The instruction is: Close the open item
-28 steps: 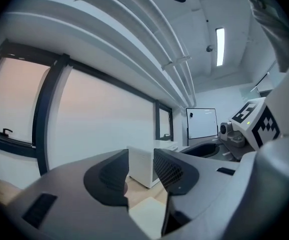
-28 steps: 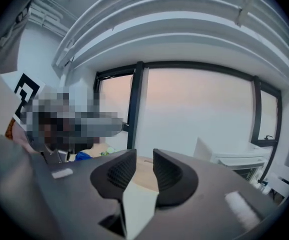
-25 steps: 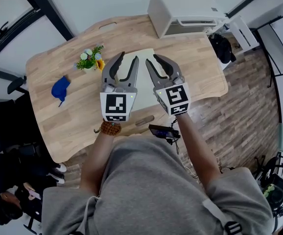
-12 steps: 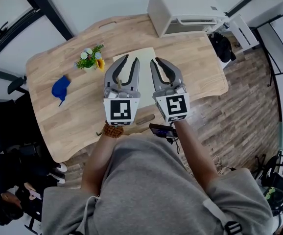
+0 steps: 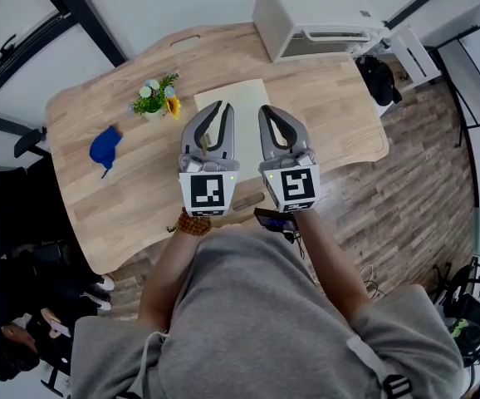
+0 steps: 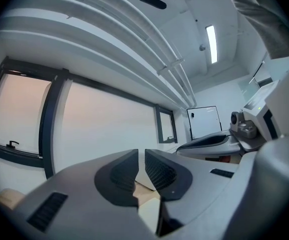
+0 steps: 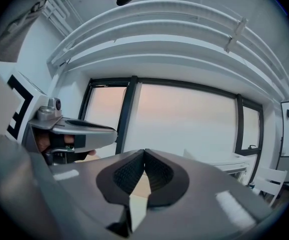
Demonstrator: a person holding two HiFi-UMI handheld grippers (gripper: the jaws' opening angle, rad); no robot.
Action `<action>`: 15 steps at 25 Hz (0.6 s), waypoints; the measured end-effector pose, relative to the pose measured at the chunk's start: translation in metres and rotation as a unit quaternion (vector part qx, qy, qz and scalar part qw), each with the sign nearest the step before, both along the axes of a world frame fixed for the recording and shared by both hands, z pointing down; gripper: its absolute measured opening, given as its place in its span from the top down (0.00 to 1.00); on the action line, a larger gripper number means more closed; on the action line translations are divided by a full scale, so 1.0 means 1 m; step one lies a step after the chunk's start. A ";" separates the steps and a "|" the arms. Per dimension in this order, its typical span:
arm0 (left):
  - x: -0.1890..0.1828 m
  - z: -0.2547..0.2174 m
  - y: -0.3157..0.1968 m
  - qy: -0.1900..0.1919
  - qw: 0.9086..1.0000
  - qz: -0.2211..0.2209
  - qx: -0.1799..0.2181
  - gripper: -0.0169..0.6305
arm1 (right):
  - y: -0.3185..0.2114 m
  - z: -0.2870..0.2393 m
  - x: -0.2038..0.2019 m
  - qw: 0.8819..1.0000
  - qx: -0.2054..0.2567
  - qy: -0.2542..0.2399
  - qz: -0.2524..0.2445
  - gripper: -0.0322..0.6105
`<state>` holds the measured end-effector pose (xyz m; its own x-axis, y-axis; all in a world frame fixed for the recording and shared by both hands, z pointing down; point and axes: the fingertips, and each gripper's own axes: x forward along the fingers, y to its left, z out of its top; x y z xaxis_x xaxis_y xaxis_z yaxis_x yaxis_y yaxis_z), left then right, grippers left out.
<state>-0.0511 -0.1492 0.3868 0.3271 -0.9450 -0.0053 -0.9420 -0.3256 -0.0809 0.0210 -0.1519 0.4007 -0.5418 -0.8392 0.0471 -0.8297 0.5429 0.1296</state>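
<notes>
Above the near half of the table, head view: both grippers are held side by side, pointing away from the person, with a small gap between them. The left gripper has its tips over a cream sheet lying flat on the wood. The right gripper is over the sheet's right edge. The white box sits at the table's far right corner, well apart from both grippers. Can't tell from here whether it is open. Flowers are left of the sheet, and a blue item is further left. There is a bracelet on the left wrist.

Left gripper view: the left gripper has jaws nearly together, a thin gap at the tips and nothing in it. They have just been closing. The sheet shows below the gap. The right gripper is at frame right, with windows behind.

Right gripper view: the right gripper has jaws together, tips touching, nothing clamped. They have just been closing. The left gripper is at frame left. The white box is low right, beyond the jaws.
</notes>
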 end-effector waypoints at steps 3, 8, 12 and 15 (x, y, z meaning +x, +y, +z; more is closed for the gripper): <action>-0.001 0.006 0.002 -0.001 1.000 -0.002 -0.005 0.92 | 0.006 0.001 -0.004 1.000 0.004 -0.002 -0.010 0.93; -0.004 0.018 0.006 -0.002 1.000 -0.004 -0.018 0.93 | 0.014 0.011 -0.009 1.000 -0.004 0.009 -0.021 0.93; -0.002 0.033 0.006 -0.008 0.999 -0.002 -0.036 0.94 | 0.015 0.025 -0.012 0.999 -0.018 0.033 -0.026 0.94; -0.004 0.044 0.007 -0.010 0.999 -0.003 -0.048 0.94 | 0.015 0.033 -0.010 0.999 -0.026 0.041 -0.023 0.94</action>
